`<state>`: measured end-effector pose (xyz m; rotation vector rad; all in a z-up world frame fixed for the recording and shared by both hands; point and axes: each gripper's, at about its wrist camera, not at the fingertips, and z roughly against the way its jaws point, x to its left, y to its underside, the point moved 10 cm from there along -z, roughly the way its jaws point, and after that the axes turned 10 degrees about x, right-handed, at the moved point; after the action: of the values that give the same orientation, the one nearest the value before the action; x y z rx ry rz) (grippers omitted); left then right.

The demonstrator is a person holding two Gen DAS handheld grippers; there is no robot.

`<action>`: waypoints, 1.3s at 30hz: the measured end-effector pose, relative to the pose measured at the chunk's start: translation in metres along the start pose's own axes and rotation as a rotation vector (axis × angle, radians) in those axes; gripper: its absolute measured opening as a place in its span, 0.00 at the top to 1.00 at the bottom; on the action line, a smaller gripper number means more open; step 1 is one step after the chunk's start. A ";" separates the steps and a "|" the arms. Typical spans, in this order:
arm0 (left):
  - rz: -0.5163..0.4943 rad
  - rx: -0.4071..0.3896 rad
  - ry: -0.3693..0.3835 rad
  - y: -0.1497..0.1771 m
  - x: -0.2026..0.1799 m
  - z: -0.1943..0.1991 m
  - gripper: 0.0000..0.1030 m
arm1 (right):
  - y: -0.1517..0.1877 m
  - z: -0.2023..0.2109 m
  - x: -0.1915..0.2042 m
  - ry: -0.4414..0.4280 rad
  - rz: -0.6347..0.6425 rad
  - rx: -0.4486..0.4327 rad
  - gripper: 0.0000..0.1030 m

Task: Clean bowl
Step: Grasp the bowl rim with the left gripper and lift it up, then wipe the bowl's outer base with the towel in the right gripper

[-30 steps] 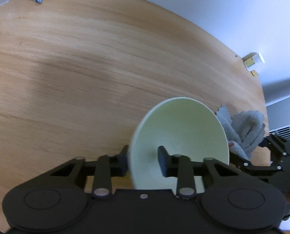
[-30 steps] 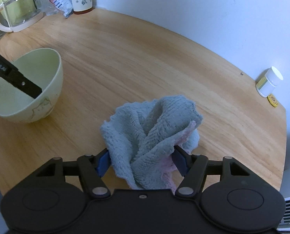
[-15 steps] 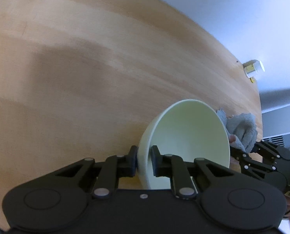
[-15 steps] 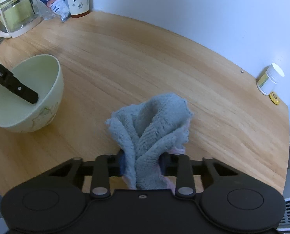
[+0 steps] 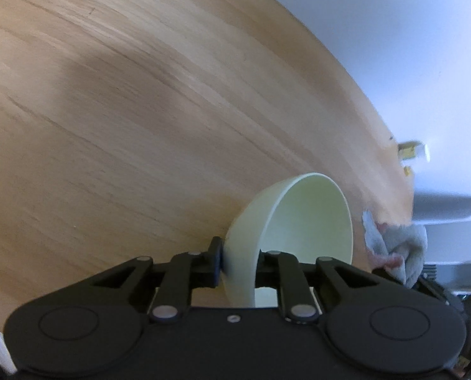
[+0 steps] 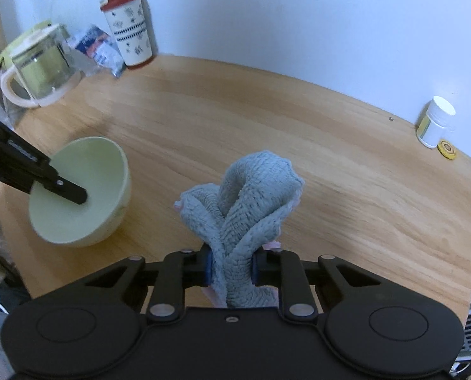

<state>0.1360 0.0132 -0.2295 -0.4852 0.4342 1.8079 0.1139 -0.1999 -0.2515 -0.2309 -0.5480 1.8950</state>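
Pale green bowl (image 6: 86, 190) (image 5: 302, 234) tilted up off the wooden table (image 6: 267, 133) (image 5: 140, 110) near its left front edge, mouth turned toward the right side. Pinched by its wall in the left gripper (image 5: 240, 259) (image 6: 58, 186): one finger inside the cavity, the other pressed against the outer side, jaws narrow and clamped on the rim. Inside of the bowl plain and smooth in both views; nothing readable on the outer wall from here.

Just to the right of the bowl, apart from it, grey towel (image 6: 245, 202) (image 5: 400, 250) bunched into a standing fold, with a pink layer peeking at its edges. Gripped low down in the right gripper (image 6: 230, 269), jaws drawn close and squeezing the cloth, folds rising above the fingertips (image 6: 207, 266) and clear of the tabletop.

Farther out, along the back of the table by the white wall (image 6: 299, 15): glass jug (image 6: 39, 69) with a cream handle at far left, crumpled plastic packet (image 6: 99, 47) beside it, then a patterned tumbler (image 6: 129, 28) with a red lid and base. At the far right corner, a small white jar (image 6: 435, 120) (image 5: 413, 150) with a yellow label, and a little yellow disc (image 6: 446, 148) lying just in front of it. All well apart from the bowl and the towel.
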 end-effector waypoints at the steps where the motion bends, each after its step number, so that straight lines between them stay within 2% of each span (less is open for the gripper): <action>1: 0.014 -0.014 0.021 -0.001 0.000 0.002 0.85 | 0.000 0.005 0.003 -0.007 0.003 -0.010 0.77; 8: 0.097 -0.065 0.119 -0.008 -0.005 0.010 0.85 | 0.000 0.030 0.030 -0.049 0.047 -0.042 0.77; 13: 0.129 -0.149 0.179 -0.014 -0.015 0.018 0.85 | 0.000 0.021 0.061 -0.071 0.109 -0.008 0.77; 16: 0.137 -0.146 0.225 -0.015 -0.024 0.016 0.85 | -0.006 0.014 0.074 -0.056 0.158 -0.011 0.77; 25: 0.090 -0.148 0.262 -0.016 -0.039 0.019 0.85 | -0.030 0.015 0.105 -0.069 0.209 -0.046 0.77; 36: 0.032 -0.155 0.274 -0.012 -0.050 0.018 0.85 | -0.033 0.002 0.128 -0.090 0.199 -0.027 0.77; 39: 0.021 -0.151 0.270 -0.011 -0.047 0.018 0.85 | -0.033 -0.004 0.127 -0.107 0.156 -0.016 0.78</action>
<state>0.1563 -0.0124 -0.1903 -0.8387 0.4897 1.8094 0.0941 -0.0722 -0.2268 -0.1877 -0.6324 2.0641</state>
